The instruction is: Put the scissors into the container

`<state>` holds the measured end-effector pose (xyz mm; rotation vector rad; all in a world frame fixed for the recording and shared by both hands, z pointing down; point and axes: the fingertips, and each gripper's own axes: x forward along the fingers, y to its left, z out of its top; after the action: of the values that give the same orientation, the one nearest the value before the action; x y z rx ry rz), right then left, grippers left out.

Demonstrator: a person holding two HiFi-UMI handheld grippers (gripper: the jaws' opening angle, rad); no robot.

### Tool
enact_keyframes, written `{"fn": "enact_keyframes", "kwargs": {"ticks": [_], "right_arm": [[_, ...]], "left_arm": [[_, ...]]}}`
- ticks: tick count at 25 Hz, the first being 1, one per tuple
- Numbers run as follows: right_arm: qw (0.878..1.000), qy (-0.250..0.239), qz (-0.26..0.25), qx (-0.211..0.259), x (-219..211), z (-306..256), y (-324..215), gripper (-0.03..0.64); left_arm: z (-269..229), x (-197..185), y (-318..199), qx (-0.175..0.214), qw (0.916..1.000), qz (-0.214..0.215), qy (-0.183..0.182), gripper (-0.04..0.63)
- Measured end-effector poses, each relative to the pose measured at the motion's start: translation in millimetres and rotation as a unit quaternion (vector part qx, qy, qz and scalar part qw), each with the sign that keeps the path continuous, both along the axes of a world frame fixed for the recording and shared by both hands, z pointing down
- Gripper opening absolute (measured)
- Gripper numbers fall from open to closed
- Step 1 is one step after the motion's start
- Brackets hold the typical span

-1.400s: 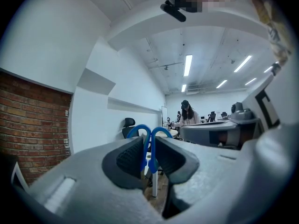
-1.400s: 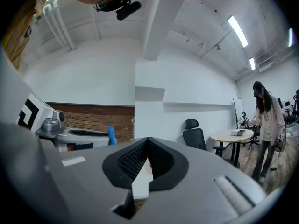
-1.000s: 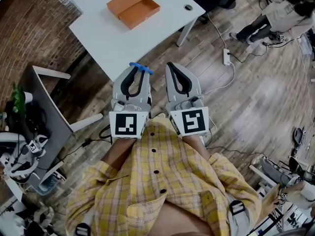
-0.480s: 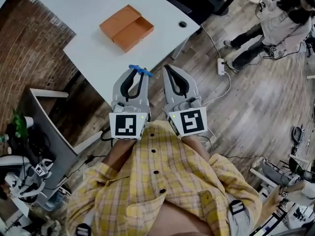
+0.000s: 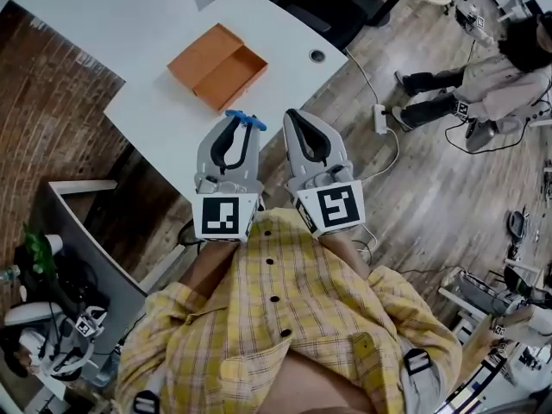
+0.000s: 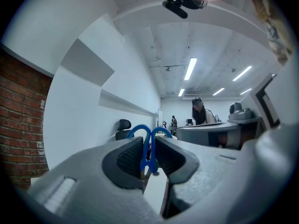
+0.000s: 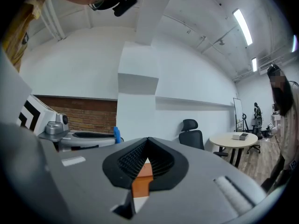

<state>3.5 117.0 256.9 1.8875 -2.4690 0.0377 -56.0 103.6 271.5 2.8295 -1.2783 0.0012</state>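
White table (image 5: 159,115) holds orange container (image 5: 217,65); left claw (image 5: 234,117) clamps blue scissors (image 6: 148,143).

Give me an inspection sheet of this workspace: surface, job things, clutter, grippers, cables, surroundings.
Surface: white table with a round cable hole near its corner.
Job's things: open orange cardboard box on the table, nothing seen inside; blue-handled scissors held off the table, not yet in the box.
Clutter: nothing seen on the table.
Grippers: left gripper shut on the scissors, handles sticking out past the jaws; right gripper shut, empty. Both are short of the box.
Cables: white power strip and a white cable on the wooden floor.
Surroundings: brick wall left; a person far right.
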Motion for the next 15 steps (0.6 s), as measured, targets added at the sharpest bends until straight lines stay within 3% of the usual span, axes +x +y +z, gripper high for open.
{"fn": "enact_keyframes", "kwargs": {"ticks": [15], "right_arm": [[0.999, 0.007, 0.029, -0.023, -12.9, 14.5, -66.1, 0.006]], "left_arm": [[25.8, -16.3, -64.9, -0.041, 0.9988, 0.026, 0.0, 0.083]]}}
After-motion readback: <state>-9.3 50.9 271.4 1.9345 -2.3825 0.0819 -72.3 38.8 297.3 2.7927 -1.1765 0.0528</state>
